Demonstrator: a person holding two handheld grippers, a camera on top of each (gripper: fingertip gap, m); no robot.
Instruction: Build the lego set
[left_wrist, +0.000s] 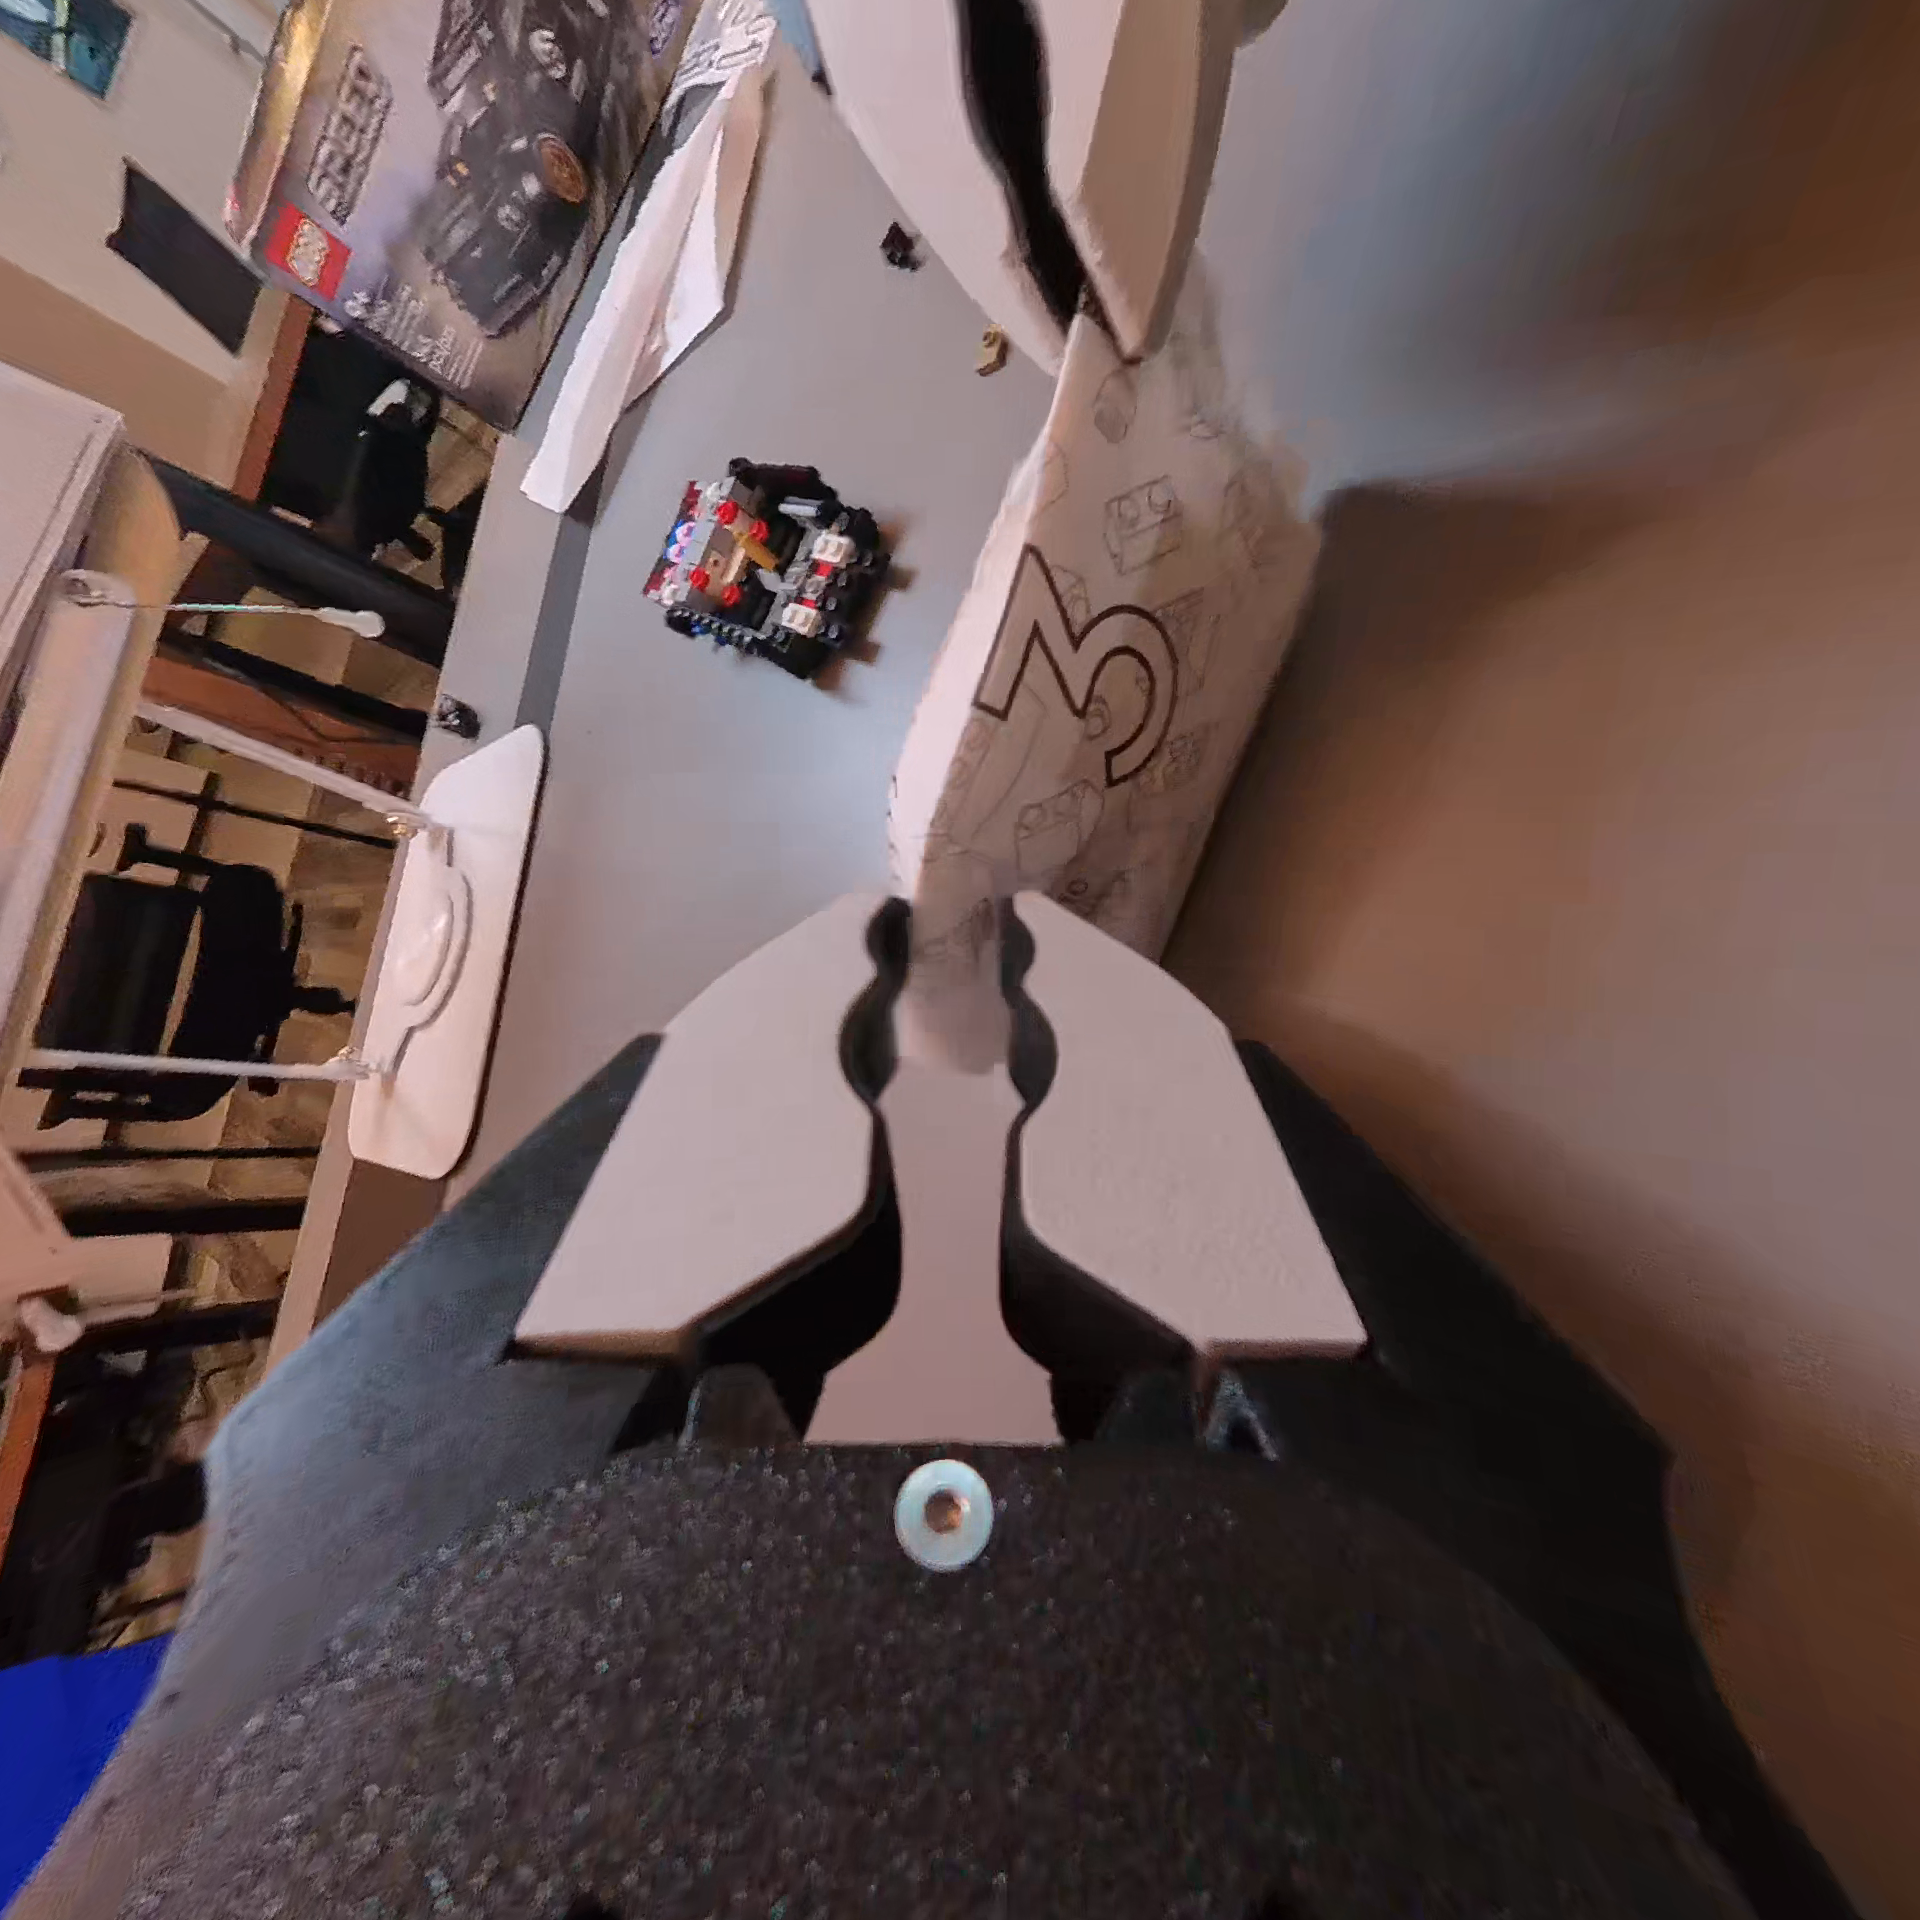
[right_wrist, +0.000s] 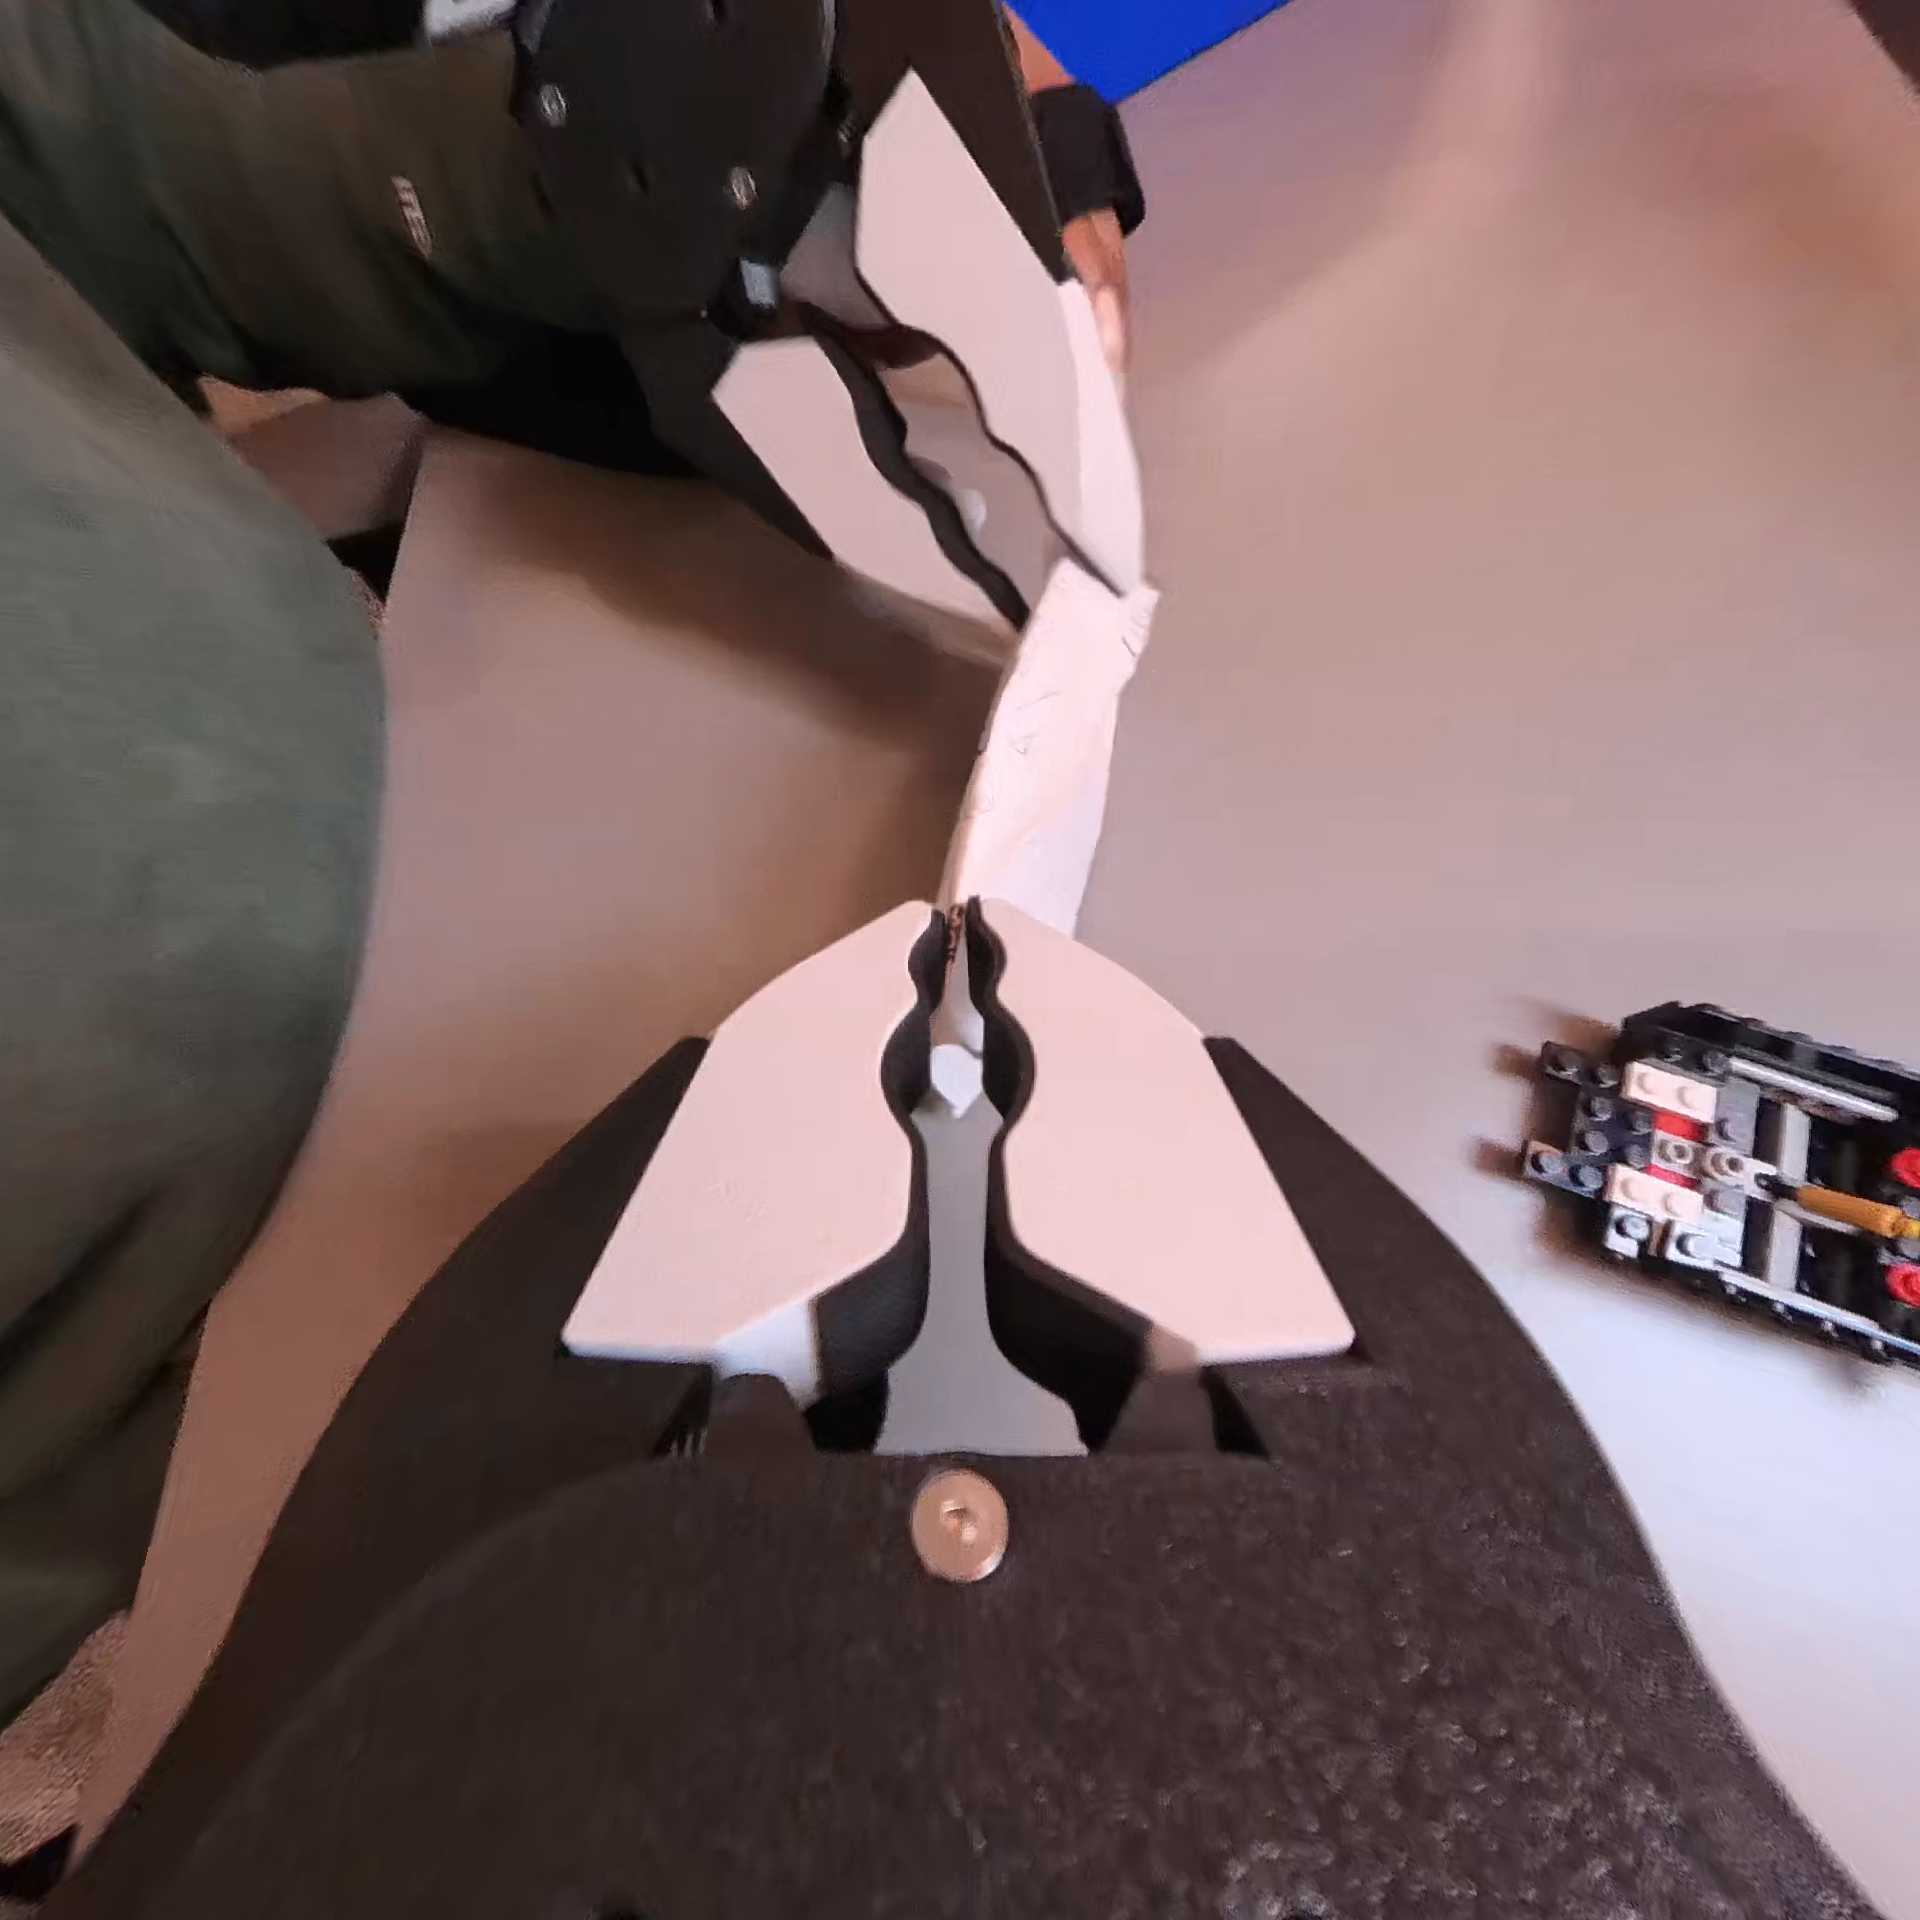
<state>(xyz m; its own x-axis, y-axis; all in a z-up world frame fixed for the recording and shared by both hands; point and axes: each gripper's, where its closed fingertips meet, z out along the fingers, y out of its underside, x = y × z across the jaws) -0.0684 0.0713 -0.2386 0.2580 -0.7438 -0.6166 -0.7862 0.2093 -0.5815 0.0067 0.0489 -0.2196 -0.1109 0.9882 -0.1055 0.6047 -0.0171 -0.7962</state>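
Left wrist view is showing the left gripper (left_wrist: 954, 935) pinching one end of a white paper parts bag (left_wrist: 1101, 665), its fingers closed onto the paper. The right gripper (left_wrist: 1081, 301) is clamping the far end of the same bag, so the bag is hanging stretched between the two, above the grey table (left_wrist: 707, 831). Right wrist view is confirming this: the right gripper (right_wrist: 961, 935) is squeezing the bag (right_wrist: 1049, 769) at its near end and the left gripper (right_wrist: 1081, 582) is gripping the other. Motion blur is softening the bag edges.

Partly built model (left_wrist: 769, 566) is sitting on the table, well apart from the bag; a dark chassis with red, white and grey pieces is showing, and it is also lying at the right edge of the right wrist view (right_wrist: 1745, 1184). Two small loose pieces (left_wrist: 992, 353) are lying near the right gripper. Set box (left_wrist: 447, 177) and flat white paper (left_wrist: 665, 291), possibly emptied bags, are resting at the table's far side.

Judgement: build is at an early-to-middle stage. Bag is looking unopened; tearing it, emptying it and fitting its pieces are all remaining.
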